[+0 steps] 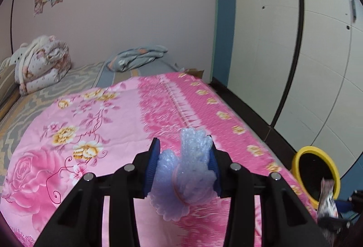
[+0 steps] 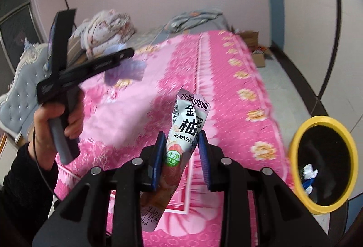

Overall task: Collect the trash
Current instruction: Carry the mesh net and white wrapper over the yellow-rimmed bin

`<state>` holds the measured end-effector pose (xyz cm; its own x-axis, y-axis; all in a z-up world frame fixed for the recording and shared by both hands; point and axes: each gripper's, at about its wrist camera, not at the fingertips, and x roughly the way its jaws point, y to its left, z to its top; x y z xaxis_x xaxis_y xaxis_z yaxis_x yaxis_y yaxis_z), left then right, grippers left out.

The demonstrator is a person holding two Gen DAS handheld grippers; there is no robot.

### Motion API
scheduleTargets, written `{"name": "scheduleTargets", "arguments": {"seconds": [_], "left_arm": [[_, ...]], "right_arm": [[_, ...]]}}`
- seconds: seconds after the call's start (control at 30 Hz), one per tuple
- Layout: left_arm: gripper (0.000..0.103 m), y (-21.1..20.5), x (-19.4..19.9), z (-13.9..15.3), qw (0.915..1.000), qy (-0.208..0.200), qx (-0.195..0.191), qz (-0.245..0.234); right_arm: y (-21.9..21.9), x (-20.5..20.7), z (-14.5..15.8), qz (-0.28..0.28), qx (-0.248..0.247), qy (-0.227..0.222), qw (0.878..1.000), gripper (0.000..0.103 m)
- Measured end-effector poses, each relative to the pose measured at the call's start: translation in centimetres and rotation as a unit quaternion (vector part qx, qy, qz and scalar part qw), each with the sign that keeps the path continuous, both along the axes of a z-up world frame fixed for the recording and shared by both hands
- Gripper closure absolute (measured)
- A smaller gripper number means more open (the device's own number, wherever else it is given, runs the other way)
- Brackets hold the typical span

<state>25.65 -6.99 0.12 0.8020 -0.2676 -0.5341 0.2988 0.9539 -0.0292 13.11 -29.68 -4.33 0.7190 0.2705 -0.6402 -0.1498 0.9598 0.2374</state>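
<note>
My left gripper (image 1: 184, 144) is shut on a crumpled wad of pale bubble wrap (image 1: 188, 169), held above the pink floral bedspread (image 1: 95, 115). My right gripper (image 2: 182, 139) is shut on a white drink pouch (image 2: 183, 131) with pink fruit print, which sticks up between the blue pads. In the right wrist view the left gripper (image 2: 90, 60) shows at the upper left in a person's hand (image 2: 52, 119), the bubble wrap (image 2: 127, 70) blurred at its tip. A yellow-rimmed bin (image 2: 322, 163) with a black liner stands on the floor right of the bed; the bin (image 1: 315, 176) also shows in the left wrist view.
Folded quilts (image 1: 40, 60) and a grey blanket (image 1: 136, 56) lie at the bed's far end by the pink wall. White wardrobe doors (image 1: 317, 42) line the right side. Cardboard boxes (image 2: 254, 42) sit on the floor beyond the bed. Some scraps (image 2: 309, 173) lie inside the bin.
</note>
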Motion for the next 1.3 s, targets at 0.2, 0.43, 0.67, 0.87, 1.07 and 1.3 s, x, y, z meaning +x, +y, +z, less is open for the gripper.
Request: {"name": "scheduleTargets", "arguments": {"seconds": [0.2, 0.43, 0.67, 0.87, 1.07, 1.3], "left_arm": [[0.065, -3.1, -2.4, 2.6, 0.9997, -0.015, -0.016, -0.008], [0.065, -6.9, -4.3, 4.4, 0.9991, -0.02, -0.029, -0.024], [0.065, -11.4, -5.8, 5.4, 0.9972, -0.039, -0.03, -0.056], [0.065, -15.7, -7.0, 6.0, 0.994, -0.064, -0.023, -0.086], [0.065, -19.7, -7.9, 6.1, 0.9898, -0.079, -0.015, -0.118], [0.065, -23.6, -7.7, 5.3, 0.9864, -0.081, -0.006, -0.143]], "right_arm": [[-4.6, -0.9, 2.7, -0.046, 0.007, -0.036, 0.998, 0.075], [-10.2, -1.5, 4.3, -0.103, 0.016, -0.066, 0.992, 0.075], [-15.5, -1.5, 5.0, -0.159, 0.013, -0.092, 0.983, 0.075], [-19.6, -2.1, 4.9, -0.209, 0.011, -0.109, 0.972, 0.075], [-22.5, -2.5, 4.0, -0.265, -0.008, -0.11, 0.958, 0.075], [-25.2, -2.6, 2.3, -0.308, -0.019, -0.107, 0.945, 0.075]]}}
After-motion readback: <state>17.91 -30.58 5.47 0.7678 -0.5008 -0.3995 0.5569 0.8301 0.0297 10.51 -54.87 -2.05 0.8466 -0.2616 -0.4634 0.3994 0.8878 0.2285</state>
